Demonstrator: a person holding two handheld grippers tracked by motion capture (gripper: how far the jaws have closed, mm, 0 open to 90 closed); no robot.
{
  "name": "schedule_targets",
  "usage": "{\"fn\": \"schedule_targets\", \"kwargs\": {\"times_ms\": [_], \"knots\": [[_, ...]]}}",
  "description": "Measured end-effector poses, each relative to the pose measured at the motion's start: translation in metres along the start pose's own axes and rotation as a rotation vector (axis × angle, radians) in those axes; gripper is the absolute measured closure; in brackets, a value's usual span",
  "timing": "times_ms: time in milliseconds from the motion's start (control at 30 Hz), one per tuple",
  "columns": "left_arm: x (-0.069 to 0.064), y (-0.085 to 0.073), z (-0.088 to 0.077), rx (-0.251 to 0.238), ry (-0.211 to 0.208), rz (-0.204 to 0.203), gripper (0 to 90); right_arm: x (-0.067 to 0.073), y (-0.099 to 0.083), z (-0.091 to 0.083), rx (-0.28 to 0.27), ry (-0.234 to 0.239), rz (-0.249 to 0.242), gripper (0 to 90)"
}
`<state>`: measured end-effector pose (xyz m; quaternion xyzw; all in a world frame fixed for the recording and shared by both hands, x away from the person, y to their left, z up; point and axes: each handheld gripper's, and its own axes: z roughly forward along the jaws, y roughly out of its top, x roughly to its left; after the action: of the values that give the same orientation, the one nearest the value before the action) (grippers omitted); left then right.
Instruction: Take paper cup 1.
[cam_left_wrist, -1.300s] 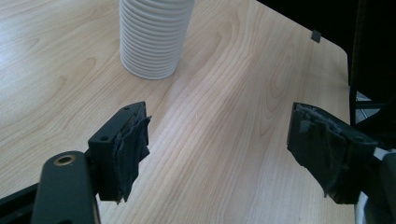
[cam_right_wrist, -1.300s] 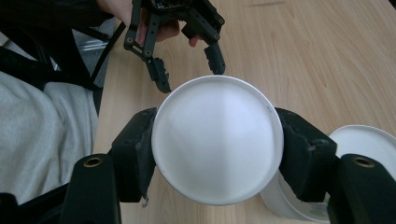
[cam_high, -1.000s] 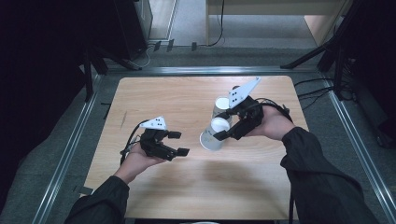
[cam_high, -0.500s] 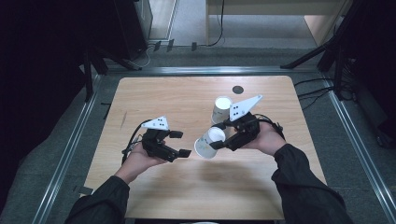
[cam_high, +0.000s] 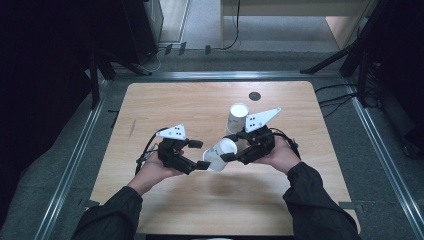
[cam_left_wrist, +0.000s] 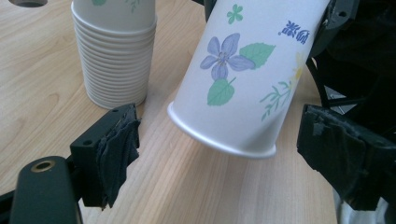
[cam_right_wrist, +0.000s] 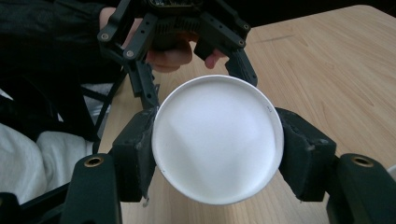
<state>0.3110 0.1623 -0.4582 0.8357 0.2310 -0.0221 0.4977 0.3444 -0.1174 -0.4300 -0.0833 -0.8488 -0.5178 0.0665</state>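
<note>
A white paper cup printed with flowers lies tilted in the air, rim toward my left gripper. My right gripper is shut on it. In the right gripper view the pads press both sides of its base end. My left gripper faces the cup. Its jaws have just been opening, and the cup's rim stands between them, touching neither pad. A stack of nested cups stands upright on the table behind.
The wooden table has a small round black hole near its far edge. Metal rails run along the table's sides, and cables lie on the floor beyond. Both forearms come in from the near edge.
My right gripper has brought the cup down and to the left, away from the stack and up to my left gripper. The left hand has stayed put, its jaws now wider apart.
</note>
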Motion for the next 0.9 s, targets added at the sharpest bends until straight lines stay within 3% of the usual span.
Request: {"fn": "schedule_targets", "kwargs": {"times_ms": [200, 500, 900], "knots": [[0.001, 0.002, 0.005, -0.010, -0.020, 0.000, 13.6, 0.001, -0.008, 0.004, -0.015, 0.008, 0.019, 36.0], [-0.001, 0.002, 0.013, 0.018, -0.040, 0.016, 14.5, 0.002, -0.014, 0.006, -0.038, -0.004, 0.039, 36.0], [-0.002, -0.001, 0.021, 0.041, -0.065, 0.018, 15.2, 0.001, -0.014, 0.016, -0.056, 0.026, 0.047, 36.1]]}}
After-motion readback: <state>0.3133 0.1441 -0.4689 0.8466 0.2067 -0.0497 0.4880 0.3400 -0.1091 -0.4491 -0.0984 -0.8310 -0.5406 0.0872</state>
